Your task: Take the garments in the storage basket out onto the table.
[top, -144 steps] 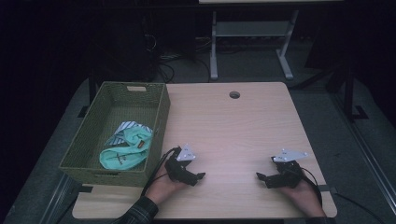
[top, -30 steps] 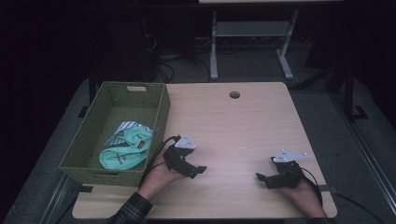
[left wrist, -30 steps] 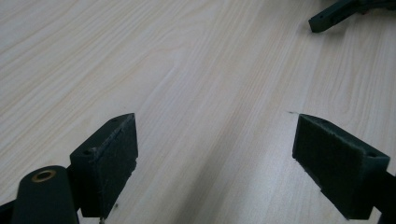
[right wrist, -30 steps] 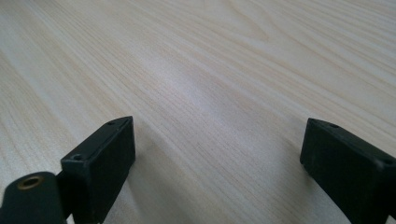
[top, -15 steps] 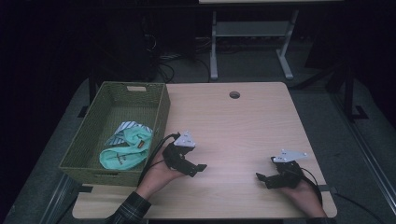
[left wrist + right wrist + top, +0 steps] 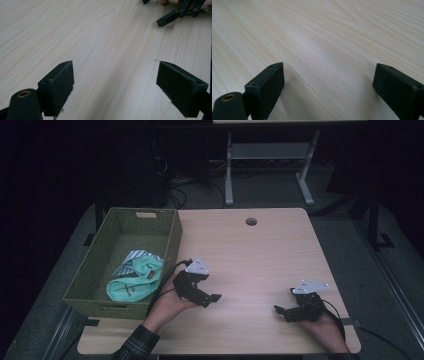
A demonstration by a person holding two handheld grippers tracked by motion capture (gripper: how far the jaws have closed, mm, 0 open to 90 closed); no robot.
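My left gripper (image 6: 209, 299) is held just above the wooden table (image 6: 250, 255), right beside the green woven basket (image 6: 172, 245), and points right. Its jaws stand wide open over bare wood in the left gripper view (image 6: 115, 85). My right gripper (image 6: 281, 312) rests near the front right corner and points left; it is open too, with nothing between its pads (image 6: 327, 85). Its jaw tips (image 6: 175, 15) appear at the top right of the left gripper view. A teal cloth (image 6: 137, 280) and a striped cloth (image 6: 135, 256) lie in the basket.
A round cable hole (image 6: 251, 221) sits near the table's far edge. Behind the table stands a white metal frame (image 6: 265, 165) on a dark floor. The table's right edge is close to my right hand.
Since 4.8 s ago my left gripper has risen slightly off the table and shifted a little to the right. Over the last second it has barely moved. My right gripper has stayed still.
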